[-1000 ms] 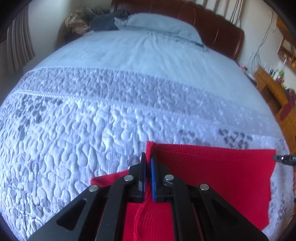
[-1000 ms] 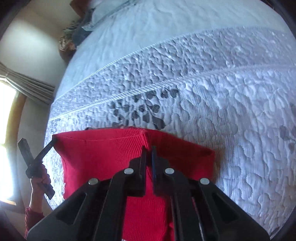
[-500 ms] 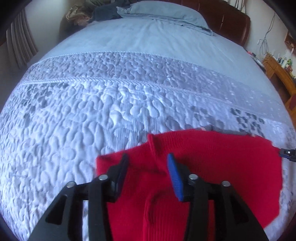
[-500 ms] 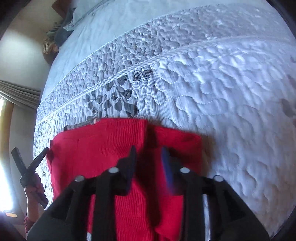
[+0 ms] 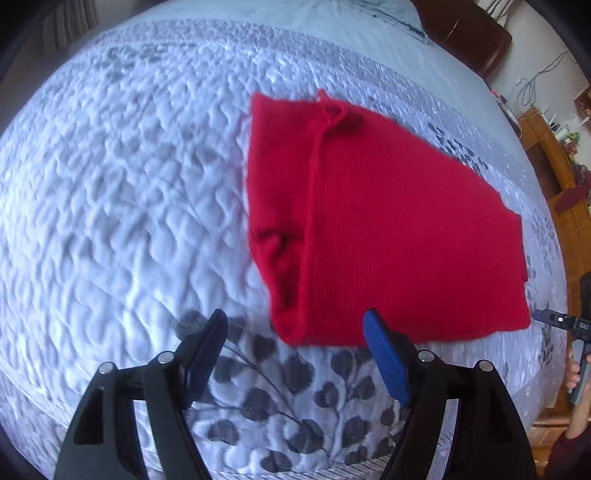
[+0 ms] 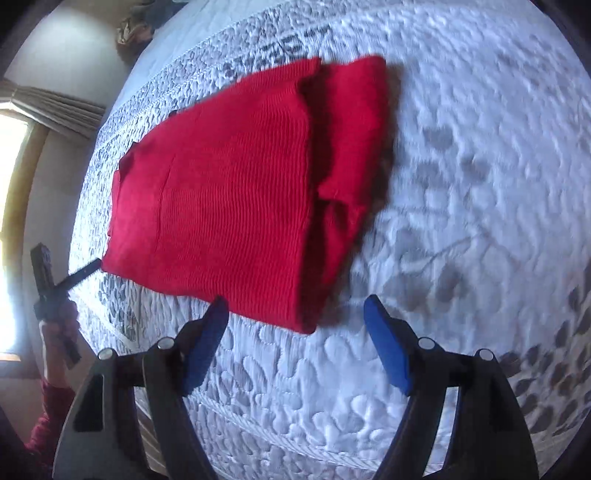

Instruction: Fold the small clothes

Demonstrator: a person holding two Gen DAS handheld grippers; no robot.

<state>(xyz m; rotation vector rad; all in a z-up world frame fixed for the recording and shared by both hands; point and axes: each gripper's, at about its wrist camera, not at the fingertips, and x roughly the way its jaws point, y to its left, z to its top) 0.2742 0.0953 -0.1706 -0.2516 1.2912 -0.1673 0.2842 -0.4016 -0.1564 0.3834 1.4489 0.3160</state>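
A red knit garment (image 5: 388, 221) lies folded flat on the quilted white bedspread (image 5: 129, 184), with a narrower folded layer along its left side. My left gripper (image 5: 295, 332) is open and empty, held above the bed just short of the garment's near edge. In the right wrist view the same garment (image 6: 229, 192) lies folded, its narrow layer on the right. My right gripper (image 6: 295, 317) is open and empty, just short of the garment's near corner. The other gripper shows at the left edge (image 6: 55, 280).
The bedspread has a grey leaf pattern (image 5: 295, 387) near the front edge. A dark wooden headboard (image 5: 469, 33) and a wooden dresser (image 5: 554, 155) stand at the far right. A curtained window (image 6: 22, 177) is at the left.
Both grippers let go of the red garment, opened wide and drew back toward the bed's near edge. The garment now lies folded flat on the bed.
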